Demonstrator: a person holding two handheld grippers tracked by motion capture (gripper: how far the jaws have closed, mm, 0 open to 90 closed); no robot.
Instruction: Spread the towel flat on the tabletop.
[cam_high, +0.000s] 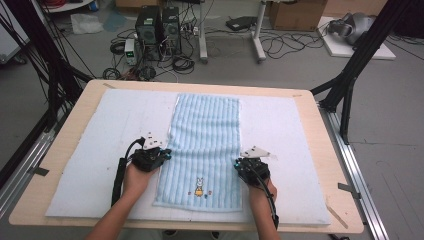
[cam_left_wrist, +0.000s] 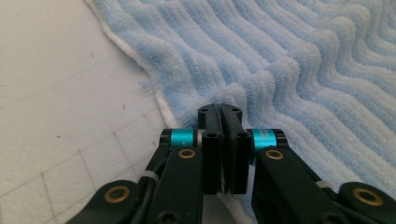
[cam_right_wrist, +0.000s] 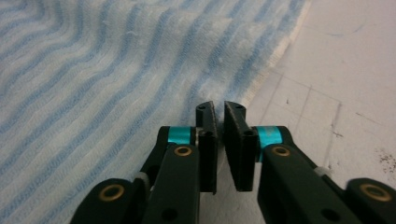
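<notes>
Left gripper (cam_left_wrist: 222, 109) jaws pinch towel (cam_left_wrist: 289, 70) hem; right gripper (cam_right_wrist: 218, 106) jaws nearly shut, apparently on opposite hem; bare mat (cam_high: 100, 130) outside both.

Your left gripper (cam_high: 159, 154) sits at the towel's (cam_high: 205, 140) left edge and your right gripper (cam_high: 243, 166) at its right edge, so each blocks the other side's path only if you cross over the cloth. The white mat (cam_high: 100, 145) lies bare left of the towel and bare again to the right, giving you wide flat room to swing outward. Beyond the towel's far end the mat and table (cam_high: 320, 130) rim carry nothing to snag on. Black frame legs (cam_high: 350, 75) stand off the table's far right corner, and more dark struts (cam_high: 45, 75) off the far left; keep cables away from them. Close in, the towel bunches up at both jaw tips.
</notes>
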